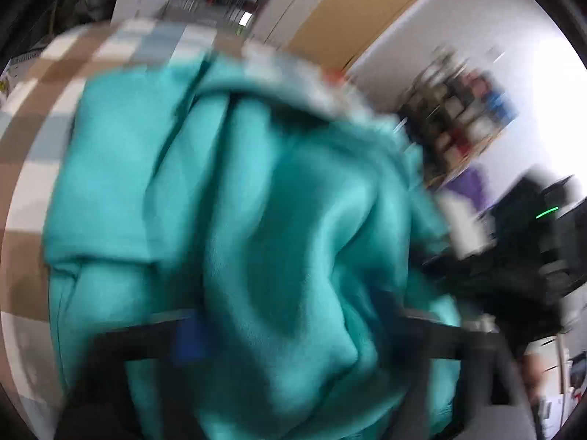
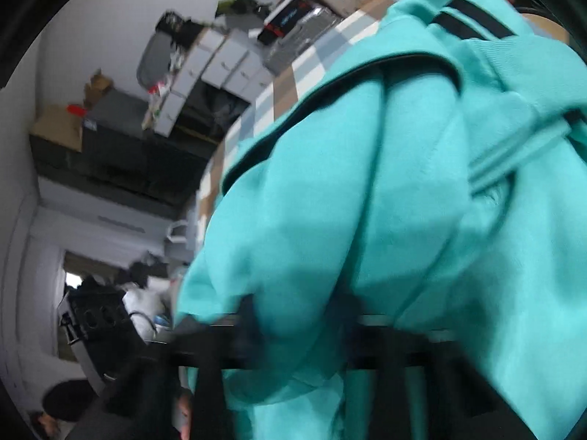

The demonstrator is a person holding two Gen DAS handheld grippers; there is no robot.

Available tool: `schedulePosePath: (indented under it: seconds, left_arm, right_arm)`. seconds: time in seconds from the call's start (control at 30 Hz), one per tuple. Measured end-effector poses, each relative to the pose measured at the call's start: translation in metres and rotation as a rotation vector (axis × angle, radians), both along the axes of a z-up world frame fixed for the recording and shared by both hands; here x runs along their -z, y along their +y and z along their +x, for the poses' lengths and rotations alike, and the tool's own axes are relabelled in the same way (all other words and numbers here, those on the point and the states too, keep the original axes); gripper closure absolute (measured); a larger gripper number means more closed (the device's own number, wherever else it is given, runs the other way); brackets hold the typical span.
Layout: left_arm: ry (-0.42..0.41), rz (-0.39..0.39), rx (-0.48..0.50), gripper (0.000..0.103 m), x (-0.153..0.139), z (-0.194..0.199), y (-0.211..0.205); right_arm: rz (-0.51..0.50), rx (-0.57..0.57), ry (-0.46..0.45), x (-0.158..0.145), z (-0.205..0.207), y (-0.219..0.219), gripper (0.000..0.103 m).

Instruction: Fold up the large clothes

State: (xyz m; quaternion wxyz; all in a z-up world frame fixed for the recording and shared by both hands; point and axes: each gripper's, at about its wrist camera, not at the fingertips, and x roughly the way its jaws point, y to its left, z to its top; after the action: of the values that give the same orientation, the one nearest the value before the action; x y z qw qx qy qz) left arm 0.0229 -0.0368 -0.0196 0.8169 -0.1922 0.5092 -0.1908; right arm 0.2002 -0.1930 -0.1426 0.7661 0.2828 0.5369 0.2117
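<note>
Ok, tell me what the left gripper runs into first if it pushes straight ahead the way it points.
Most likely the teal garment: bunched folds already fill the space between the fingers of the left gripper. The checkered cloth lies beyond it. Blur makes depth uncertain.

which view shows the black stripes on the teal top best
The right wrist view: two black stripes stand out near the top of the teal top, with a dark trim line below them. The left wrist view shows only bunched, blurred teal fabric on the checked cloth, no stripes.
</note>
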Motion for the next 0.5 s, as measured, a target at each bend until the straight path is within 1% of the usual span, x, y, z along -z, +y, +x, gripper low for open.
schedulePosePath:
  seconds: [0.03,0.07,0.1,0.13,0.17,0.2,0.23,0.27,0.3,0.33,0.37,0.4,0.43,0.47,0.5]
  left_arm:
    - [0.029,-0.031,0.017,0.09,0.005,0.005,-0.001]
    - [0.043,-0.07,0.018,0.09,0.006,0.009,-0.001]
    - [0.037,-0.106,0.007,0.091,0.001,0.013,-0.001]
    - [0.016,-0.13,0.001,0.092,-0.007,0.015,-0.002]
    - [-0.026,-0.157,-0.006,0.093,-0.018,0.016,-0.004]
    - [-0.095,-0.186,-0.013,0.093,-0.034,0.016,-0.005]
    - [-0.18,-0.221,-0.03,0.093,-0.053,0.011,-0.004]
    - [-0.271,-0.27,-0.061,0.093,-0.07,0.003,-0.001]
    - [-0.322,-0.308,-0.086,0.093,-0.078,-0.003,0.002]
    - [-0.351,-0.339,-0.112,0.093,-0.083,-0.01,0.002]
    - [-0.358,-0.344,-0.129,0.093,-0.083,-0.015,0.001]
    - [-0.355,-0.322,-0.143,0.093,-0.078,-0.021,-0.002]
    - [-0.343,-0.285,-0.153,0.093,-0.071,-0.026,-0.006]
    - [-0.317,-0.247,-0.16,0.093,-0.061,-0.029,-0.009]
    - [-0.262,-0.21,-0.155,0.093,-0.048,-0.029,-0.014]
  right_arm:
    - [-0.041,-0.017,-0.023,-0.005,0.003,0.003,0.092]
    - [-0.082,-0.027,-0.062,-0.012,0.004,0.004,0.094]
    - [-0.116,-0.038,-0.086,-0.02,0.007,0.006,0.094]
    - [-0.17,-0.054,-0.136,-0.034,0.01,0.007,0.095]
    - [-0.195,-0.063,-0.171,-0.044,0.011,0.007,0.096]
    - [-0.224,-0.065,-0.226,-0.061,0.013,0.005,0.096]
    - [-0.236,-0.064,-0.265,-0.071,0.01,0.0,0.096]
    - [-0.248,-0.057,-0.332,-0.09,0.01,-0.005,0.096]
    - [-0.242,-0.038,-0.407,-0.108,0.008,-0.012,0.097]
    - [-0.231,-0.023,-0.456,-0.119,0.006,-0.016,0.097]
    - [-0.213,-0.008,-0.491,-0.125,0.003,-0.022,0.097]
    - [-0.204,-0.001,-0.495,-0.125,0.003,-0.021,0.097]
    - [-0.203,0.01,-0.488,-0.12,-0.001,-0.024,0.097]
    - [-0.214,0.02,-0.466,-0.107,-0.004,-0.028,0.097]
    - [-0.21,0.019,-0.444,-0.098,-0.004,-0.027,0.097]
